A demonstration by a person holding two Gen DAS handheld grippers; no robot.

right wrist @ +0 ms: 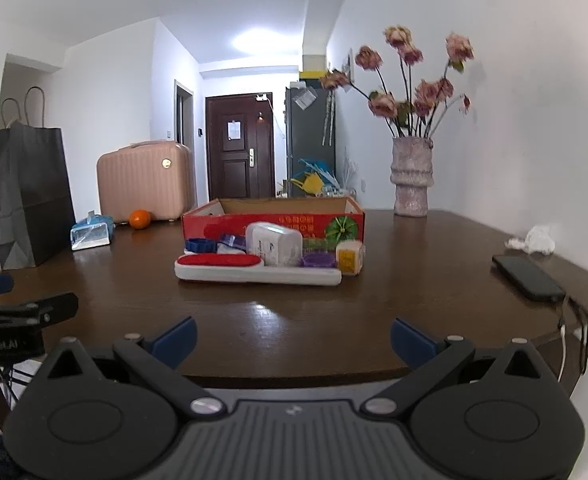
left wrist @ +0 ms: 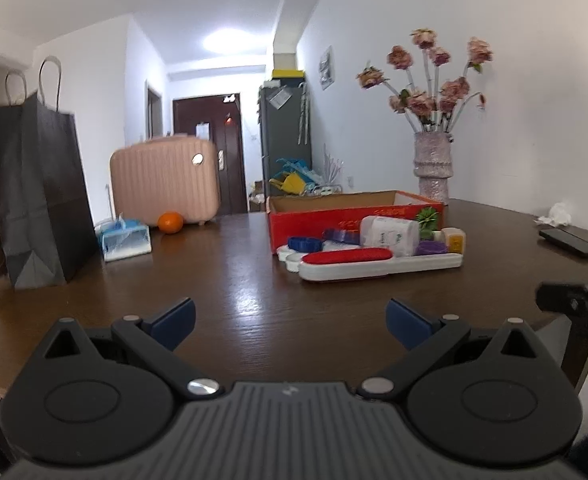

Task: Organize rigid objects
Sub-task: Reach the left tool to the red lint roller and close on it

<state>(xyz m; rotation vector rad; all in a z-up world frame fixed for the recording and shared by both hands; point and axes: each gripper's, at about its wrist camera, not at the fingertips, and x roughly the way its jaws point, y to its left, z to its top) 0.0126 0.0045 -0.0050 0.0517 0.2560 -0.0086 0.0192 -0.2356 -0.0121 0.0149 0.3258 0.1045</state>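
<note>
Looking ahead, I see the big brown surface (right wrist: 254, 320) with the red box (right wrist: 272, 222) sitting on it, and I will tell every place from that box.

Both of my claws are at the near edge of the surface, well apart from the red box. My left claw (left wrist: 290, 322) is spread wide and holds nothing. My right claw (right wrist: 292, 340) is spread wide too, and holds nothing.

My things to tidy are bunched up right in front of the red box. The long white and red case (right wrist: 254, 270) lies in front of all of them. The white pack (right wrist: 274, 246) stands behind it, touching the box wall or very near it. The yellow cube (right wrist: 349, 258) is at the right end of the pile. The blue ring (right wrist: 201, 245) is at the left end. The purple lid (right wrist: 317, 260) is tucked between the pack and the cube.

I think the pile is the tricky part. The things sit so close that a wide claw could bump a neighbor and push it away. The small round ones may roll or slip out.

The tall vase (right wrist: 409, 176) of flowers stands behind the red box to the right. A big swing there could tip it. The black phone (right wrist: 527, 278) lies far right of the box, near the edge, and its cord could catch my right claw.
</note>
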